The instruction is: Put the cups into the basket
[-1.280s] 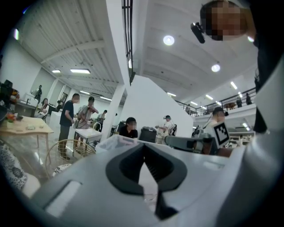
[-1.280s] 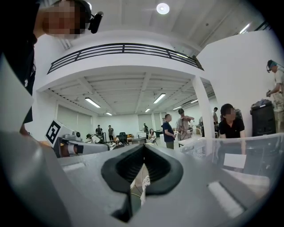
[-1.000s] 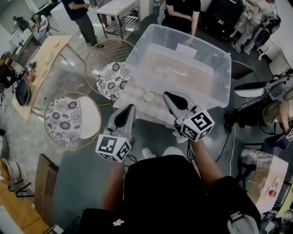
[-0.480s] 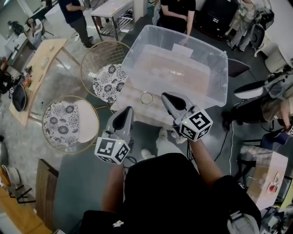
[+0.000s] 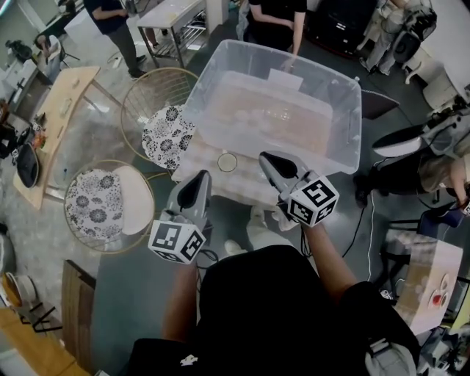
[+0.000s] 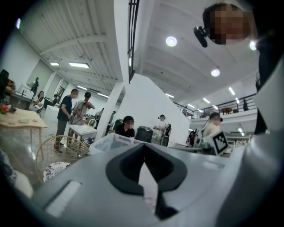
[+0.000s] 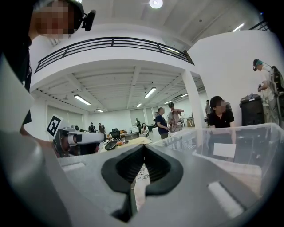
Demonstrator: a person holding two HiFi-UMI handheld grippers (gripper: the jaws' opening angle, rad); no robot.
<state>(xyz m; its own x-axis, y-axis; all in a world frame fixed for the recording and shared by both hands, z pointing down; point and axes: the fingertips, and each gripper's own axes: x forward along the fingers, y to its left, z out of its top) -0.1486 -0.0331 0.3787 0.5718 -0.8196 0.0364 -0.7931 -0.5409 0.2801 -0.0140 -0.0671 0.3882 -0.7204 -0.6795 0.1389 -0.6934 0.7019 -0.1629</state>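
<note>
A small pale cup (image 5: 228, 162) stands, seen from above, on the light table in front of the big clear plastic bin (image 5: 345, 110). My left gripper (image 5: 197, 180) is shut and empty, just short of the table's near edge and left of the cup. My right gripper (image 5: 267, 157) is also shut and empty, over the table to the right of the cup. In the left gripper view the left gripper (image 6: 143, 149) points level toward the bin (image 6: 108, 141). In the right gripper view the right gripper (image 7: 143, 149) has the bin's wall (image 7: 239, 146) on its right.
Two round wire chairs with floral cushions (image 5: 158, 110) (image 5: 103, 205) stand left of the table. People stand behind the bin (image 5: 275, 22). A wooden table (image 5: 51, 117) is at far left. At the right are a cardboard box (image 5: 422, 272) and a seated person (image 5: 440, 172).
The bin and cup have drifted left and a little down in the head view. Both grippers have shifted slightly, toward the table. Both stay shut and empty.
</note>
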